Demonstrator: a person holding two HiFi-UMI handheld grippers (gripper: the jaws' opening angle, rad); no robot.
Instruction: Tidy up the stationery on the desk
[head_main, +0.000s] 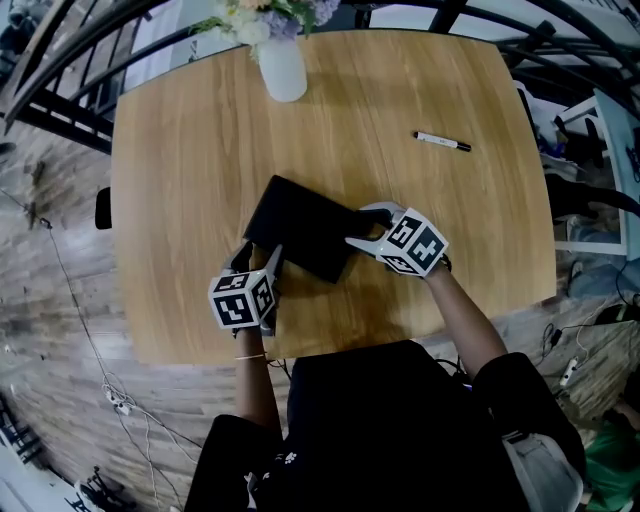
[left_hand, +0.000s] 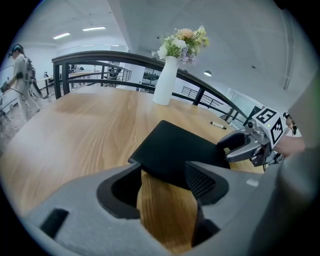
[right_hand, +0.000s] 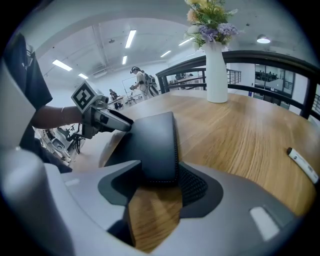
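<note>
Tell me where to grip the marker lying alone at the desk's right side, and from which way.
I'd take the marker at the middle of its white barrel, coming straight down and pinching across its length. It lies flat on the desk with bare wood along both long sides.

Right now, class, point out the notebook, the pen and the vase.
notebook (head_main: 297, 224), head view, middle of its black cover
pen (head_main: 443, 142), head view, middle of its barrel
vase (head_main: 283, 70), head view, its white body
</note>
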